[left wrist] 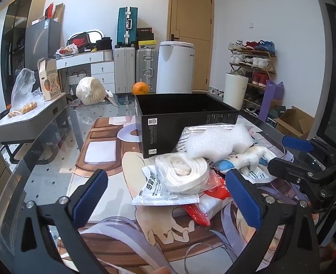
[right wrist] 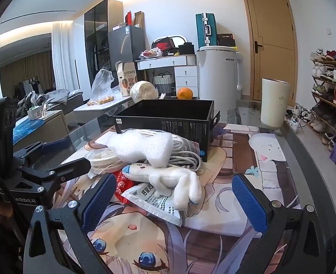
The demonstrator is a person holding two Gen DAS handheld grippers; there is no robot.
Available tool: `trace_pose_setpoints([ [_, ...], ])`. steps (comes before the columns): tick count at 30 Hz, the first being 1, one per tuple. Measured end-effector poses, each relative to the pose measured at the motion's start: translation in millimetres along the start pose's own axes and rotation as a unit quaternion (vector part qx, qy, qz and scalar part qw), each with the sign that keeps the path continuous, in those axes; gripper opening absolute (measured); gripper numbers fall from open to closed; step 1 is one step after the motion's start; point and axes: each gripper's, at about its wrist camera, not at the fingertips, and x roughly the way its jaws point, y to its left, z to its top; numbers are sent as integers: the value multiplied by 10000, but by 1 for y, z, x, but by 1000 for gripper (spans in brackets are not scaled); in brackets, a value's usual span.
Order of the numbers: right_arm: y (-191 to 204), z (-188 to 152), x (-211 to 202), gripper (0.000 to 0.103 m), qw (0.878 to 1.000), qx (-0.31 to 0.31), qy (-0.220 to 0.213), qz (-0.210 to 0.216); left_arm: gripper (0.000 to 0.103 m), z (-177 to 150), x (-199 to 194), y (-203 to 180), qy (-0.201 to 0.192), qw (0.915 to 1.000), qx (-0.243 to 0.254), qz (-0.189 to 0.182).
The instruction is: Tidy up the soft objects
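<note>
A pile of soft things lies on the glass table in front of an open black box (left wrist: 179,116) (right wrist: 168,118). The pile holds a white foam piece (left wrist: 218,142) (right wrist: 142,147), a bagged coil of white rope (left wrist: 181,173), a white plush toy (right wrist: 170,182) (left wrist: 252,155), white medicine sachets (left wrist: 152,189) (right wrist: 154,202) and a red packet (left wrist: 215,189) (right wrist: 122,183). My left gripper (left wrist: 168,194) is open, low over the pile's near left side. My right gripper (right wrist: 174,196) is open around the plush toy and sachet, not touching them.
An orange (left wrist: 141,88) (right wrist: 184,93) and a wrapped white bundle (left wrist: 90,90) sit at the table's far edge. A white appliance (left wrist: 175,67) and a cream bin (right wrist: 274,101) stand beyond. A shoe rack (left wrist: 252,64) stands at right, a side table (left wrist: 26,118) at left.
</note>
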Motion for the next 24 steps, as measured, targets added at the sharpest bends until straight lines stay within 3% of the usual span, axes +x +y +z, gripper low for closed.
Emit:
trace_pose_setpoints([
  [24, 0, 0, 0, 103, 10000, -15, 10, -9, 103, 0, 0, -4, -44, 10000, 38, 34],
])
